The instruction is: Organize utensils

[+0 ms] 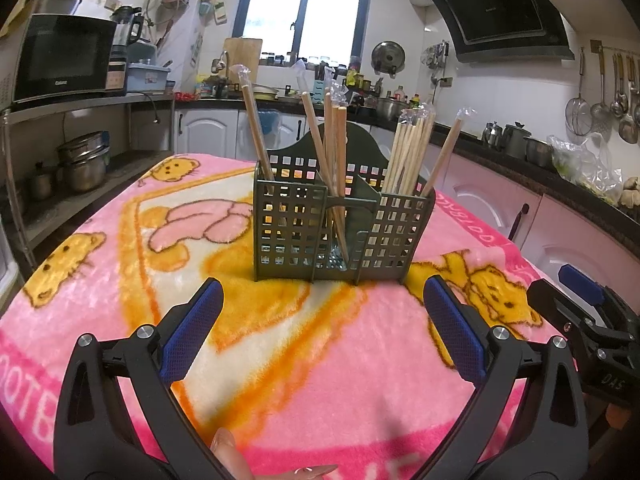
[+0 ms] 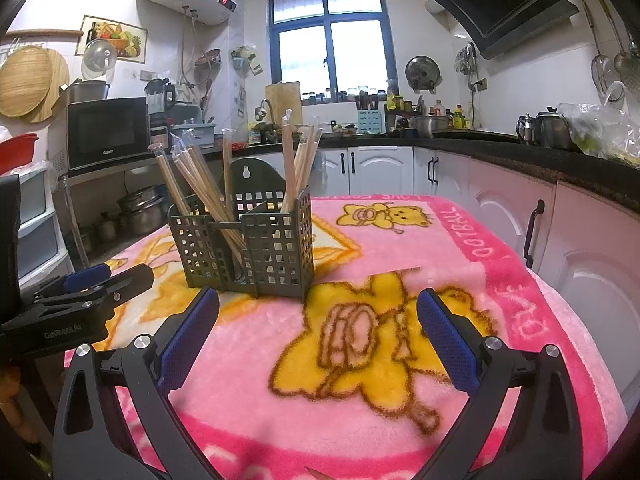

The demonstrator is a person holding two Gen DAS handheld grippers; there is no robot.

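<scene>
A: Left wrist view?
B: Left gripper (image 1: 322,304) spread wide, empty, low centre. Green utensil caddy (image 1: 340,228) mid-frame on pink blanket (image 1: 120,280), chopsticks (image 1: 408,152) upright in its compartments. Right gripper (image 1: 576,300) at right edge, state unclear here.
A: Right wrist view?
B: Right gripper (image 2: 318,308) spread, empty. Caddy (image 2: 244,240) left of centre. Left gripper (image 2: 108,276) at left edge.

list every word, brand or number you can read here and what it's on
"Galanz": microwave front, small, likely reading.
"OOTBALL": blanket border, first letter unclear.
"GenRobot.AI": left gripper body, faint.
"DAS": right gripper body.
Water heater red display: too blurred to read.
Other blanket lettering: cut off or reversed.
</scene>
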